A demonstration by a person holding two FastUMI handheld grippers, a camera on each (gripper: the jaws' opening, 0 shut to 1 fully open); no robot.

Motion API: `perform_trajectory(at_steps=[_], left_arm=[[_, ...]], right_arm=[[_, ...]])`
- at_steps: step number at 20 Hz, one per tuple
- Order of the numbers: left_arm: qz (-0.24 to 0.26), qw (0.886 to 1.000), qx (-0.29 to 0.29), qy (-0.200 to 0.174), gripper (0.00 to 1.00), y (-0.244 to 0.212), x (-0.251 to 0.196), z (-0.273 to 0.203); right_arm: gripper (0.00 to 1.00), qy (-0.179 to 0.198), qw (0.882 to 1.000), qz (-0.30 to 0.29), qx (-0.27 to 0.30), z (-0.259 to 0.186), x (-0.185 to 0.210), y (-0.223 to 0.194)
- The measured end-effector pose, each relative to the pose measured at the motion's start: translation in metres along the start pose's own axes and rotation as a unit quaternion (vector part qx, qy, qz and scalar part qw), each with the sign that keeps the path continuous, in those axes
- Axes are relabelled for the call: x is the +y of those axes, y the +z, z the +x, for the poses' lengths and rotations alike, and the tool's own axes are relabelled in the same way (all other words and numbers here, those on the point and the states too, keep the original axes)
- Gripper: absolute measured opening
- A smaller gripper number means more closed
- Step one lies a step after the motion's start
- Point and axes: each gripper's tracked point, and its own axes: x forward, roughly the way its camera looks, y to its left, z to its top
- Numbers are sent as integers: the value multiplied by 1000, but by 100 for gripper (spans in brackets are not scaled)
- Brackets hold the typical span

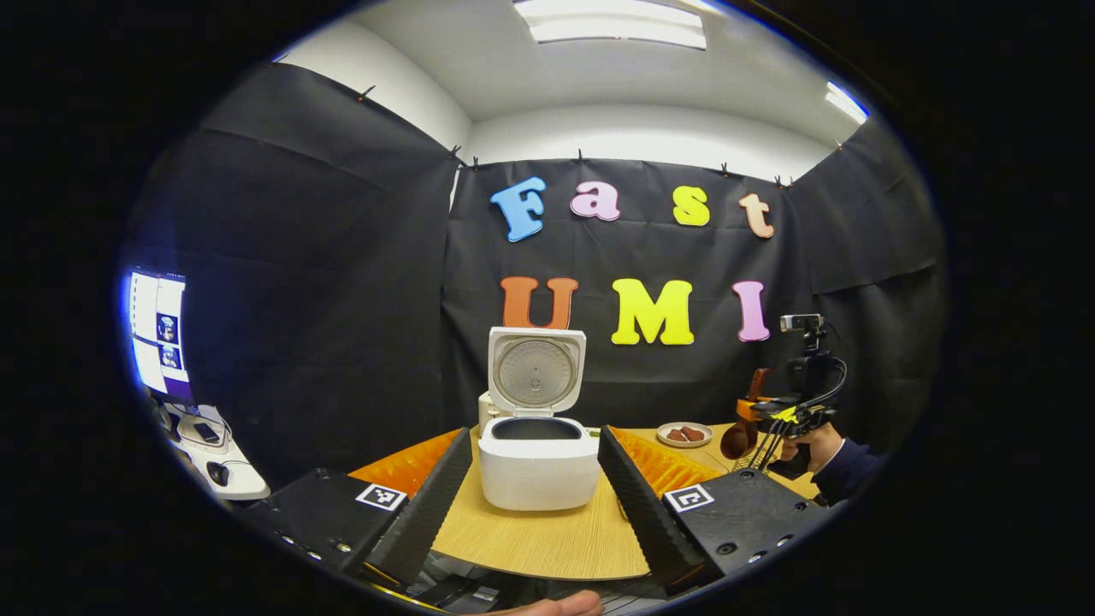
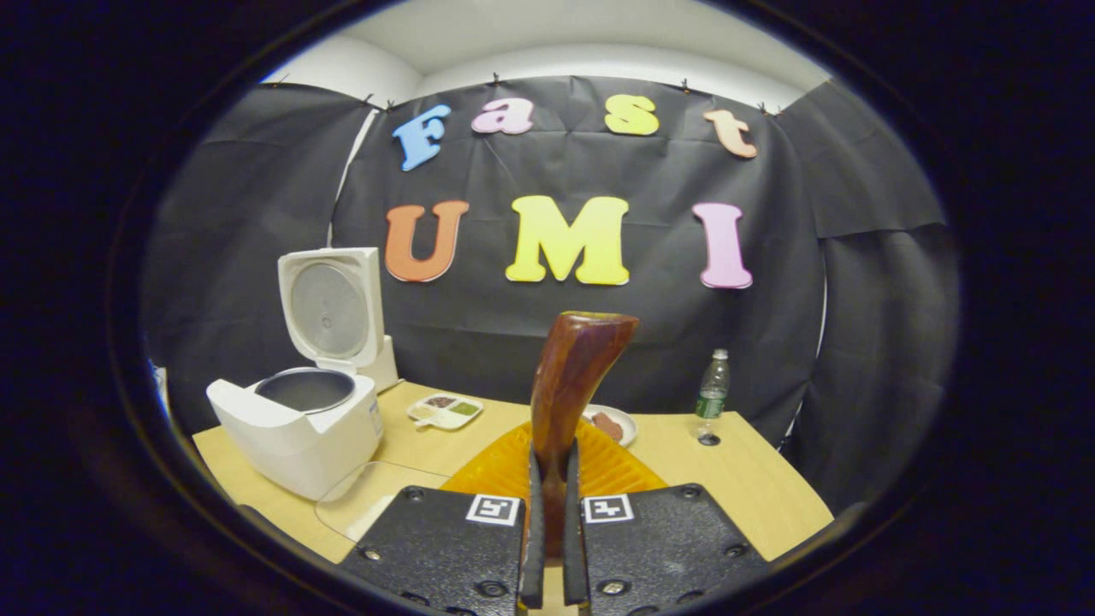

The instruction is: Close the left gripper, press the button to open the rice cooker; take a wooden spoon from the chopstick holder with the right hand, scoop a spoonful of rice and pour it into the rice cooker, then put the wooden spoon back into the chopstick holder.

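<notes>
Two tools in play: right tool (image 2: 547, 505) clamps the wooden spoon (image 2: 571, 385) upright above the counter (image 2: 753, 488), left tool (image 1: 535, 492) spread wide facing the open rice cooker (image 1: 537, 453); keep bowl level when scooping.

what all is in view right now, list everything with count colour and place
rice cooker: 1, white, lid up, left part of table
wooden spoon: 1, dark brown, clamped in right gripper
table: 1, light wood
orange mat: 1, mid table
round plate: 1, white, brown pieces on it, back of table
divided dish: 1, white, beside cooker
bottle: 1, clear, green label, back right
left gripper: open, facing cooker
right gripper: shut on spoon
</notes>
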Motion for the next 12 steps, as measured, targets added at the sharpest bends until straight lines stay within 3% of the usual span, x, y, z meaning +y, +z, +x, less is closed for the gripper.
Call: perform_trajectory(at_steps=[5, 12], left_arm=[[14, 1000, 6, -2, 94, -6, 1, 1], [19, 1000, 19, 2, 94, -14, 7, 7]], right_arm=[[14, 14, 1000, -14, -5, 8, 47, -16], [14, 22, 998, -7, 66, 24, 98, -82]])
